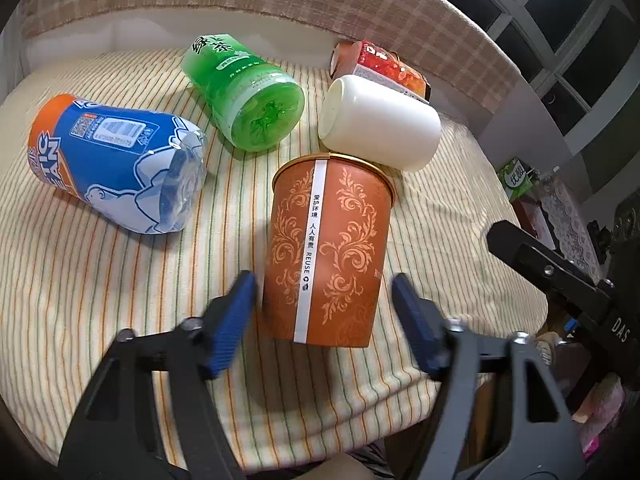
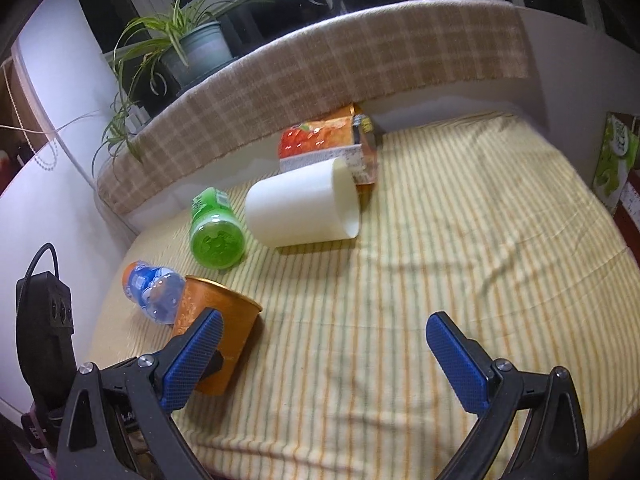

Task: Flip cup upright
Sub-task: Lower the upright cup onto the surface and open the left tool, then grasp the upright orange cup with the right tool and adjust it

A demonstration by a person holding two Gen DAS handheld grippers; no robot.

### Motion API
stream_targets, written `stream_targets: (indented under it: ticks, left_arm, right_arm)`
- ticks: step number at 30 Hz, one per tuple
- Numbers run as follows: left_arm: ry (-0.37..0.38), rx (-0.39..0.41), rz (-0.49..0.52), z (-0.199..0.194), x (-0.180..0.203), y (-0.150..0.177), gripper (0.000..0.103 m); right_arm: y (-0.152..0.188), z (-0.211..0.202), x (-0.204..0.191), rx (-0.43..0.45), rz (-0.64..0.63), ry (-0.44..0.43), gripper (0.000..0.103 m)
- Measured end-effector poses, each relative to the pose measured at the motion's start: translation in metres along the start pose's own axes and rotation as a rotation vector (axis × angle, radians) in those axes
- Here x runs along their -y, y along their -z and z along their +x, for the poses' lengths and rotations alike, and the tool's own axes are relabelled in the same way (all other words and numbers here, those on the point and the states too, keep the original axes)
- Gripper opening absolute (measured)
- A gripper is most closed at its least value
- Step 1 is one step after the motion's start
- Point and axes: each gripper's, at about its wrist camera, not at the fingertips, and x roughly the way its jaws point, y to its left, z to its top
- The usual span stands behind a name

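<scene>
Between left hand-held gripper [image 1: 323,308] fingers: orange cup [image 1: 326,248] (gaps both sides).

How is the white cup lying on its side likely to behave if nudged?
The white cup lies on its side with a round wall, so it probably rolls. It looks empty, likely light. The striped cloth may damp rolling.

- Orange paper cup [image 1: 326,252] upright betw left gripper [image 1: 322,304] pads, narrow gaps both sides.
- White cup [image 1: 380,122] on its side just behind its rim; green bottle [image 1: 244,92] & blue-label bottle [image 1: 116,160] lie to the left, cloth lanes betw them.
- Orange carton [image 2: 332,144] at back by plaid ledge [image 2: 320,68].
- Right gripper [image 2: 322,360] spread wide; striped cloth [image 2: 440,260] ahead and rightward bare.
</scene>
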Motion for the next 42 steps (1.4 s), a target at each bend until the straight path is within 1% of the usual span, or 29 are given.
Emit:
stream_targets:
  ticks: [4,7,11,15,18,23,27,31,36,38,42]
  left_arm:
    - [-0.01,0.023,0.027,-0.015,-0.002,0.001,0.077]
    - [-0.021,0.047,0.043,-0.032,-0.007,0.003,0.077]
    - [-0.057,0.087,0.061,-0.058,-0.017,0.009,0.077]
    - [-0.098,0.109,0.047,-0.079,-0.034,0.014,0.077]
    - [-0.127,0.112,0.037,-0.088,-0.047,0.02,0.077]
    - [-0.158,0.121,0.013,-0.098,-0.062,0.029,0.077]
    - [-0.166,0.135,-0.006,-0.102,-0.068,0.03,0.077]
    - [-0.158,0.144,-0.022,-0.104,-0.071,0.03,0.077]
    - [-0.149,0.14,-0.031,-0.101,-0.071,0.03,0.077]
    - [-0.148,0.139,-0.034,-0.101,-0.072,0.03,0.077]
    - [-0.145,0.148,-0.039,-0.104,-0.074,0.03,0.077]
  right_arm:
    - [-0.002,0.006,-0.009,-0.027,0.003,-0.048,0.103]
    - [-0.006,0.015,-0.018,-0.062,0.015,-0.105,0.103]
    - [-0.008,0.031,-0.031,-0.119,0.026,-0.175,0.103]
    - [-0.01,0.052,-0.042,-0.189,0.048,-0.233,0.103]
    - [-0.011,0.063,-0.048,-0.234,0.061,-0.261,0.102]
    - [-0.014,0.08,-0.048,-0.303,0.089,-0.27,0.098]
    - [-0.014,0.09,-0.048,-0.348,0.104,-0.293,0.092]
    - [-0.016,0.096,-0.051,-0.369,0.085,-0.286,0.085]
    - [-0.017,0.099,-0.051,-0.384,0.085,-0.304,0.072]
    - [-0.018,0.095,-0.053,-0.374,0.067,-0.298,0.071]
    - [-0.018,0.081,-0.059,-0.318,0.006,-0.29,0.071]
